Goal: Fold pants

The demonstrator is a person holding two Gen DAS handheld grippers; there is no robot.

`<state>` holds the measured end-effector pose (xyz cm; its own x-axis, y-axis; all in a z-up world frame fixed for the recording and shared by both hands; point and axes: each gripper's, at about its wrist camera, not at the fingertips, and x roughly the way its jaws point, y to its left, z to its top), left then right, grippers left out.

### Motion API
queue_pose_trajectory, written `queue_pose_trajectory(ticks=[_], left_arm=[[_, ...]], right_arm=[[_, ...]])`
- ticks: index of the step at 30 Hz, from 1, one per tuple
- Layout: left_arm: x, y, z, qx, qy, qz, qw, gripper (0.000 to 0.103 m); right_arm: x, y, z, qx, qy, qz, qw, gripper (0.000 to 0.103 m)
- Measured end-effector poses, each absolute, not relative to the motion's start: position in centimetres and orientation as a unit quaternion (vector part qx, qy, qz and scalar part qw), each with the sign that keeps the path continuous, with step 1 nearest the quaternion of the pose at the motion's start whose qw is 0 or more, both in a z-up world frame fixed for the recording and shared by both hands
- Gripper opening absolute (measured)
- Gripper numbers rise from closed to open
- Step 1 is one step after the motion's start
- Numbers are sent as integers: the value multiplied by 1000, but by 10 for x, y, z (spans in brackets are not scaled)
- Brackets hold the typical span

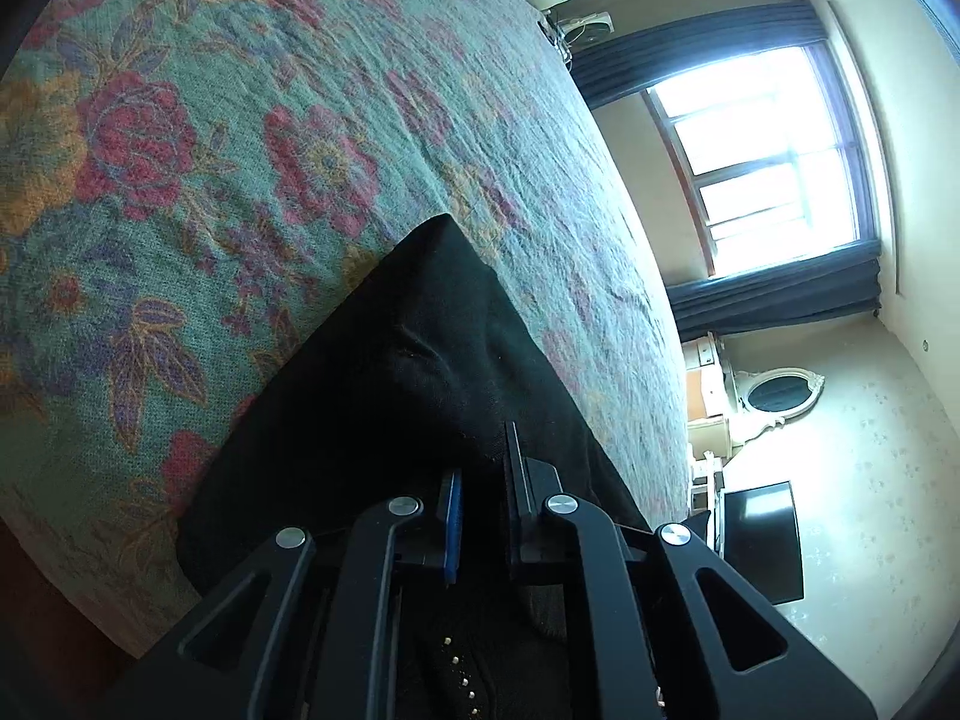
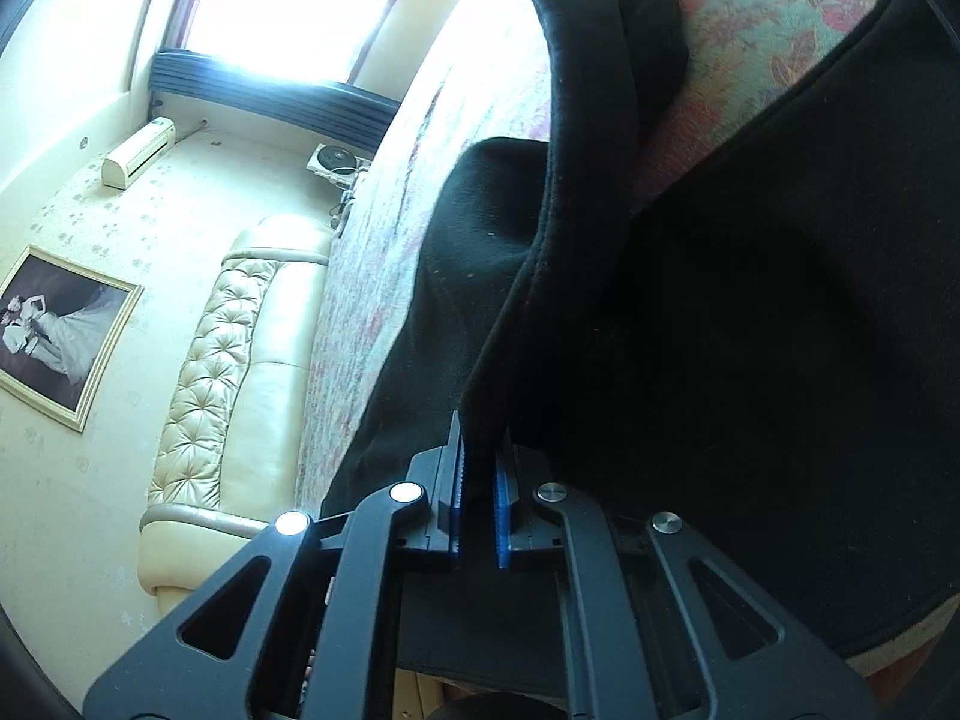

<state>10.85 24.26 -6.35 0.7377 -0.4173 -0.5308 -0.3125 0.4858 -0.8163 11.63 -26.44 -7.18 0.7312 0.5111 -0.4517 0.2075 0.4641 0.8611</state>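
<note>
- Right now I am gripping the black pants [image 1: 396, 372] with both grippers, so the step in hand looks like the pinch that starts a fold.
- On my left gripper [image 1: 483, 480] the jaws are closing down on a thick bunch of the dark cloth; it fills the gap between the blue pads, and I judge the hold firm.
- On my right gripper [image 2: 480, 480] the jaws are clamping a hemmed edge of the pants [image 2: 690, 312], which is running up and away from the pads in a taut ridge.
- The pants are lying on the bed [image 1: 252, 138], spread over its flowered cover, with one corner pointing away from my left gripper and the rest trailing back under it.
- In the right view a second dark band is draping across the cover [image 2: 756, 18] above, apart from the piece I am holding; whether it is the other leg I cannot tell.
- Next, as I judge it, I am needing to lift both held points together, keeping the cloth level between them, and carry it over the part that is lying flat.
- Slack or uneven height would be leaving a crooked fold.
</note>
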Motion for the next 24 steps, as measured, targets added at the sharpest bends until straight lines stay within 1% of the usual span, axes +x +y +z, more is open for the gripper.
queue_pose_trajectory(ticks=[3,7,10,15,19,20,22,23,24], left_arm=[[92,243,-55,-502,359,-39,786,11],[69,248,-58,-506,367,-40,780,11],[55,252,-73,-508,386,-35,769,11],[43,253,-98,-507,409,-21,758,11],[42,253,-107,-515,410,-28,752,11],[41,252,-105,-512,410,-30,754,12],[40,251,-98,-493,414,-33,765,13],[39,250,-92,-477,415,-32,774,14],[39,248,-83,-455,415,-27,787,17]], right_arm=[[98,-265,-54,503,337,110,788,7],[69,-271,-49,504,336,117,787,7],[53,-269,-58,505,351,114,780,7],[42,-269,-87,507,385,90,766,7],[43,-273,-103,508,406,80,756,7],[41,-276,-102,508,407,77,755,10],[41,-277,-98,498,411,72,760,11],[44,-273,-91,484,410,66,770,16],[45,-274,-81,470,407,61,781,21]])
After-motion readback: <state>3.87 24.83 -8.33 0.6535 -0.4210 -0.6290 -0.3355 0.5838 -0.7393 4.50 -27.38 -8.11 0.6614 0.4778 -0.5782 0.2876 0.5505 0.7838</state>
